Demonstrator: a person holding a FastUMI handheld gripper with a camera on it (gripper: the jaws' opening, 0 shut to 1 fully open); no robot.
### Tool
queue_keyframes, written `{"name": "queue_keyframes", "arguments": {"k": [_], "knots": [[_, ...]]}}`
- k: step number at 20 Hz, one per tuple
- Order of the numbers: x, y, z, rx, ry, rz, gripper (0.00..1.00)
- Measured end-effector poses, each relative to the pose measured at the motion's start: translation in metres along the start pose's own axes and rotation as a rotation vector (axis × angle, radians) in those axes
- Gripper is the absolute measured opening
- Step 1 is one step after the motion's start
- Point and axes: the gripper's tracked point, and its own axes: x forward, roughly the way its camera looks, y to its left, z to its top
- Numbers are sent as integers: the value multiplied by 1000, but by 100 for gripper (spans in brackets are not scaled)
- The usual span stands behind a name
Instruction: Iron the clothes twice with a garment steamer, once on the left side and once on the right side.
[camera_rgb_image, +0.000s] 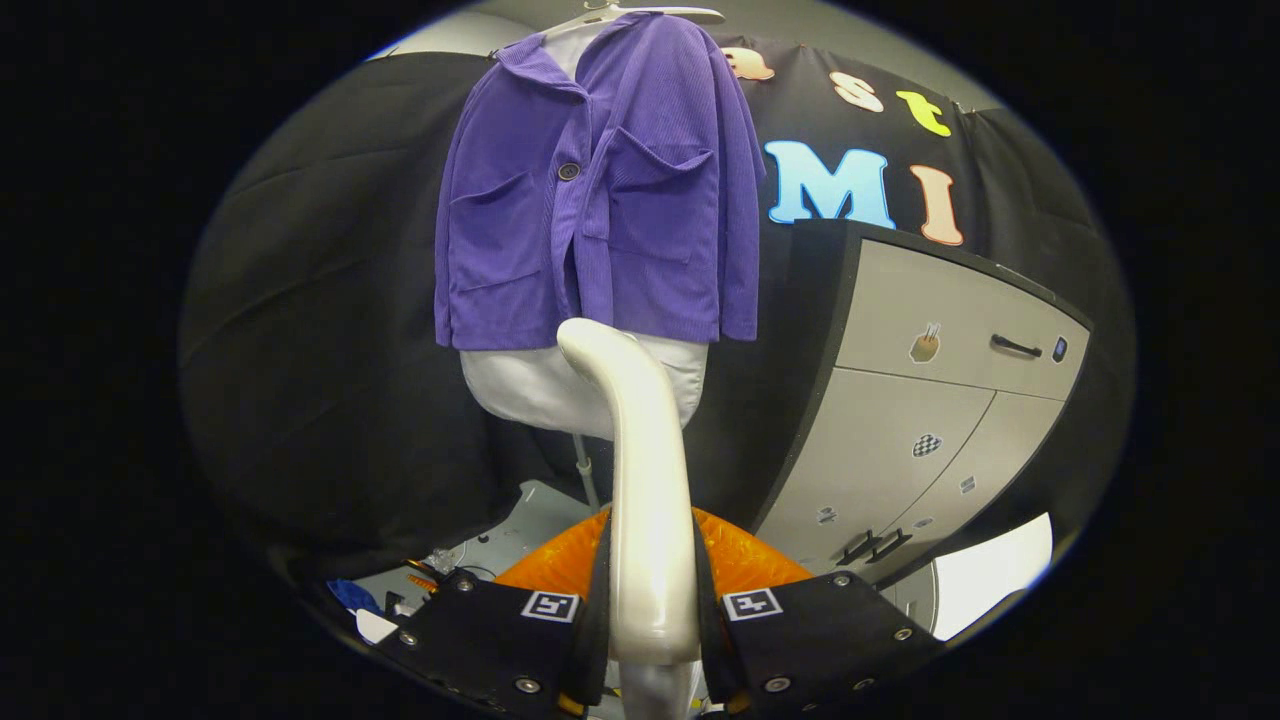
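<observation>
A purple button-up jacket (598, 190) with two chest pockets hangs on a white hanger (640, 14), over a white torso form (545, 385) on a thin pole. My gripper (650, 620) is shut on the cream handle of the garment steamer (645, 480), which rises between my fingers. The steamer's curved head ends just below the jacket's hem, in front of the white form. I cannot tell whether the head touches the cloth.
A grey cabinet (930, 400) with black handles and small stickers stands to the right of the jacket. An orange surface (740, 560) lies just beyond my fingers. Small items, one blue, sit on the floor down left.
</observation>
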Motion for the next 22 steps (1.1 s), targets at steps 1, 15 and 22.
{"name": "queue_keyframes", "arguments": {"k": [1, 15, 22], "knots": [[-4, 0, -1, 2, 1, 4, 38], [-114, 11, 199, 43, -437, 87, 38], [-135, 38, 293, 45, -578, 148, 38]]}}
